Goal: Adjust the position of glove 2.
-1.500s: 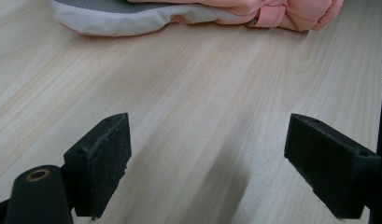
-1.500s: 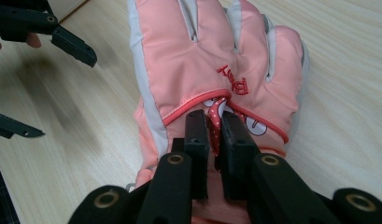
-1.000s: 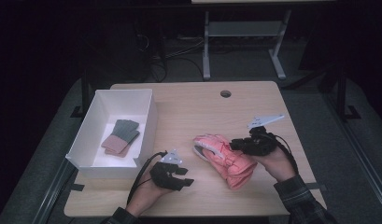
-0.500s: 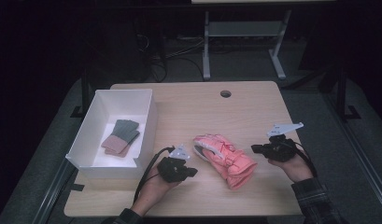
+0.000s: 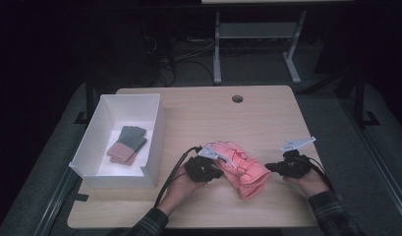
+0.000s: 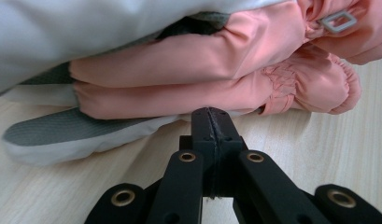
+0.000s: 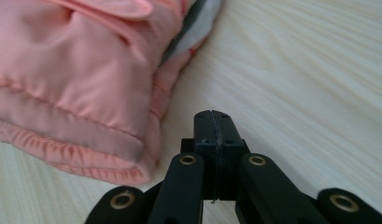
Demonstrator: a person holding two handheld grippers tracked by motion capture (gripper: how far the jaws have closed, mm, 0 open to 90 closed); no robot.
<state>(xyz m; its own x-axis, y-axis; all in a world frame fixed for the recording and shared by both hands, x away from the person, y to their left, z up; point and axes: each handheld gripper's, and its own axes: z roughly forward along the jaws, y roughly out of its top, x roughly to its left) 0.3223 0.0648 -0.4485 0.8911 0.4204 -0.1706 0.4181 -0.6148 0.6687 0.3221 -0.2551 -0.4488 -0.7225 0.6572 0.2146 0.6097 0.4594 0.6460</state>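
A pair of pink padded gloves (image 5: 240, 167) lies stacked near the table's front, with a grey and white palm showing underneath (image 6: 62, 135). My left gripper (image 5: 219, 172) is at the gloves' left side, jaws pressed together with nothing between them. In the left gripper view its tip (image 6: 210, 122) sits right at the edge of the lower pink glove (image 6: 179, 95). My right gripper (image 5: 268, 167) rests low on the table just right of the gloves, shut and empty. In the right gripper view its tip (image 7: 212, 125) is beside the pink cuff (image 7: 76, 102), a little apart from it.
A white open box (image 5: 157, 142) stands at the left of the wooden table (image 5: 208, 118), holding a folded grey-green and pinkish-brown item (image 5: 127, 143). A round cable hole (image 5: 237, 99) sits near the far edge. Black cables trail from both grippers towards the front.
My right gripper has drawn away from the gloves, to the right and down onto the table. My left gripper has slid right, up to the gloves' left side.
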